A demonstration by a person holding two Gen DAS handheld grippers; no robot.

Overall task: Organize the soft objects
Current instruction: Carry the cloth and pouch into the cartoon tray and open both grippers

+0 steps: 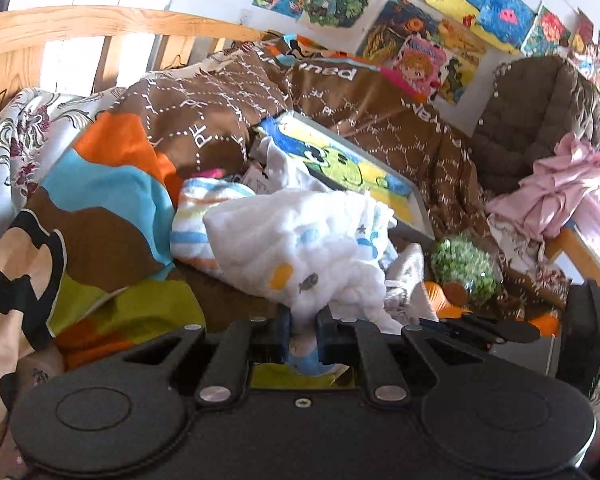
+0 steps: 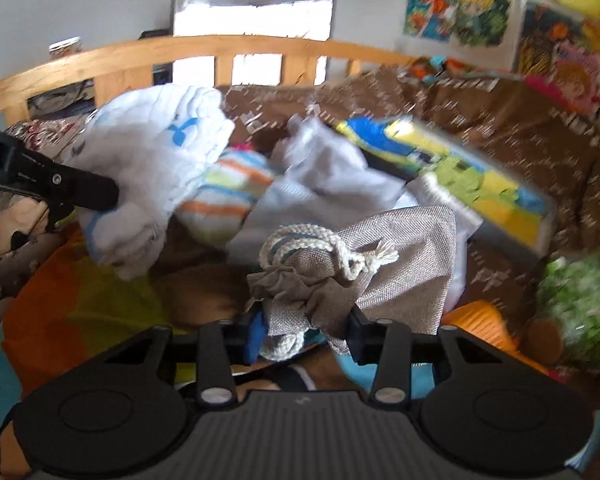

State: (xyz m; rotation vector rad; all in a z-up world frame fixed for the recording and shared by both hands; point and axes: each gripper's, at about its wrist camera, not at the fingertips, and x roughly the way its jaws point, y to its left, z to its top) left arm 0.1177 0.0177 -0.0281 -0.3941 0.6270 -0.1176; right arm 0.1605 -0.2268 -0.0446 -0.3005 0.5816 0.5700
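Brown bedspread (image 1: 380, 96) reads "PF"; left gripper (image 1: 303, 334) jaws clamp white cloth (image 1: 300, 248), right gripper (image 2: 306, 332) jaws clamp drawstring pouch (image 2: 380, 264).

We note a white cloth (image 1: 300, 240), quilted and fluffy, printed with small fish. The drawstring pouch (image 2: 380, 280) is coarse grey-beige weave, linen-like, matt, with a twisted cream cotton cord (image 2: 320, 248). We see a brown bedcover (image 1: 360, 120) with a slight sheen, the white pattern on it reflecting. The bed rail (image 1: 100, 24) is pale varnished wood, grain showing. Gripper bodies look matt black plastic with dull metal rivets. A pink garment (image 1: 560, 192) looks thin and satiny.
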